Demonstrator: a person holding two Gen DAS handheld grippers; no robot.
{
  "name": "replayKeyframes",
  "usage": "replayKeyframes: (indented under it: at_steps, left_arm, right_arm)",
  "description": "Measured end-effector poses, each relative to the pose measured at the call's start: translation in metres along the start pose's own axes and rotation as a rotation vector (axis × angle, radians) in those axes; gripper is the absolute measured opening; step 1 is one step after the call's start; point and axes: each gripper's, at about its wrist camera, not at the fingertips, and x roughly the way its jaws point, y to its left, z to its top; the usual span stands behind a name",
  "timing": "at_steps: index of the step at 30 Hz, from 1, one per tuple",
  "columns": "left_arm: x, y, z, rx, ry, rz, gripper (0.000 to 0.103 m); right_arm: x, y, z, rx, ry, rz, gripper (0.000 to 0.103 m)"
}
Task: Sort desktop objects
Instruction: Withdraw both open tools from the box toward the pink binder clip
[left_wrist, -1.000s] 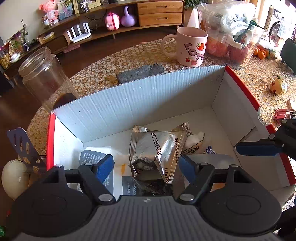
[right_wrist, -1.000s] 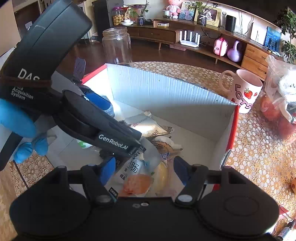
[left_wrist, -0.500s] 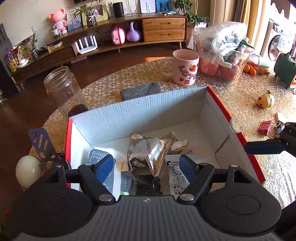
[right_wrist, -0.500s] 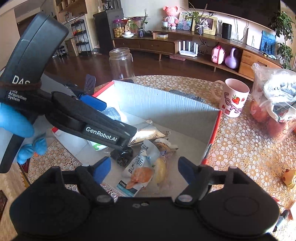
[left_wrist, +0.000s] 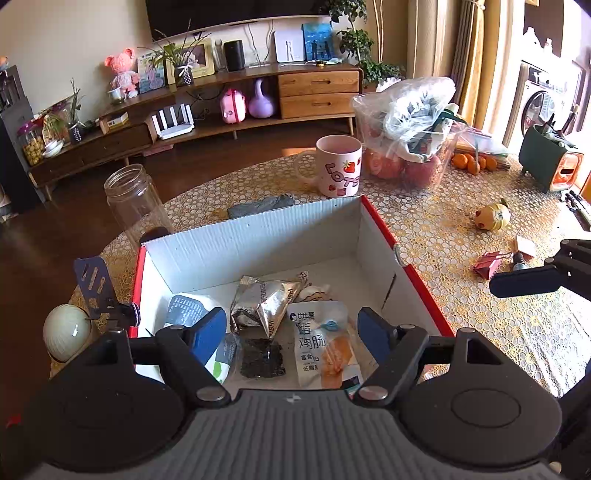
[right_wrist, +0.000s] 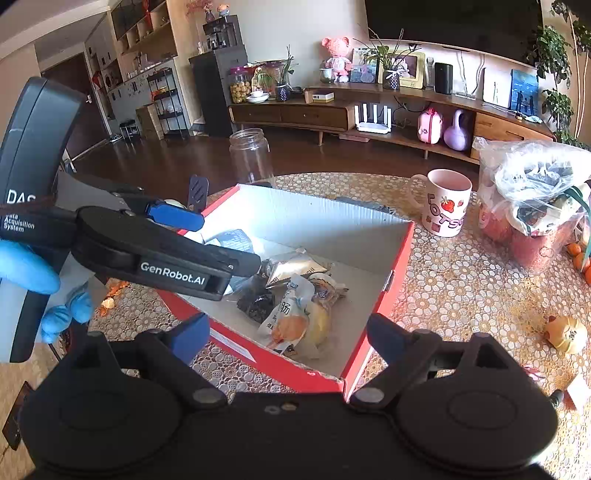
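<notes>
A red-rimmed cardboard box (left_wrist: 258, 240) stands on the table with several snack packets in it: a silver packet (left_wrist: 264, 302), a white-and-orange packet (left_wrist: 317, 343) and a dark packet (left_wrist: 262, 358). My left gripper (left_wrist: 291, 332) hangs open above the box's near end, with nothing between its fingers. My right gripper (right_wrist: 288, 338) hovers over the box's near corner (right_wrist: 343, 376). Its jaws are opening and hold nothing. The white-and-orange packet (right_wrist: 291, 321) lies below it in the box. In the right wrist view the left gripper (right_wrist: 229, 243) reaches in from the left, held by a blue-gloved hand (right_wrist: 26, 266).
Behind the box stand a glass jar (left_wrist: 133, 199), a grey cloth (left_wrist: 258, 205), a pink mug (left_wrist: 340, 170) and a plastic bag with fruit (left_wrist: 410, 129). A yellow toy (left_wrist: 491, 218) and a red clip (left_wrist: 487, 264) lie on the right. A white egg-shaped thing (left_wrist: 66, 332) sits left.
Both grippers have risen and drawn back from the box. The right jaws have widened and left the white-and-orange packet lying in the box. The left jaws stay as wide as before.
</notes>
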Motion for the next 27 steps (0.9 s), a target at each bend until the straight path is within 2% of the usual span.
replayKeyframes:
  at_steps: [9,11,16,21,27]
  left_arm:
    - [-0.039,-0.036,-0.016,0.006,-0.069,-0.068,0.078]
    - [-0.046,-0.044,-0.019,0.012,-0.094,-0.068,0.086]
    - [-0.06,-0.066,-0.026,-0.004,-0.143,-0.07,0.086]
    - [-0.063,-0.087,-0.034,-0.004,-0.179,-0.082,0.099]
    - [-0.058,-0.116,-0.037,-0.001,-0.196,-0.123,0.1]
  right_arm:
    - [-0.045,-0.015,-0.023,0.034,-0.034,-0.001,0.094]
    - [-0.055,-0.022,-0.03,0.048,-0.038,-0.006,0.095]
    - [-0.078,-0.036,-0.049,0.057,-0.055,-0.019,0.099]
    - [-0.099,-0.053,-0.066,0.071,-0.065,-0.05,0.101]
    - [-0.121,-0.086,-0.09,0.107,-0.094,-0.106,0.102]
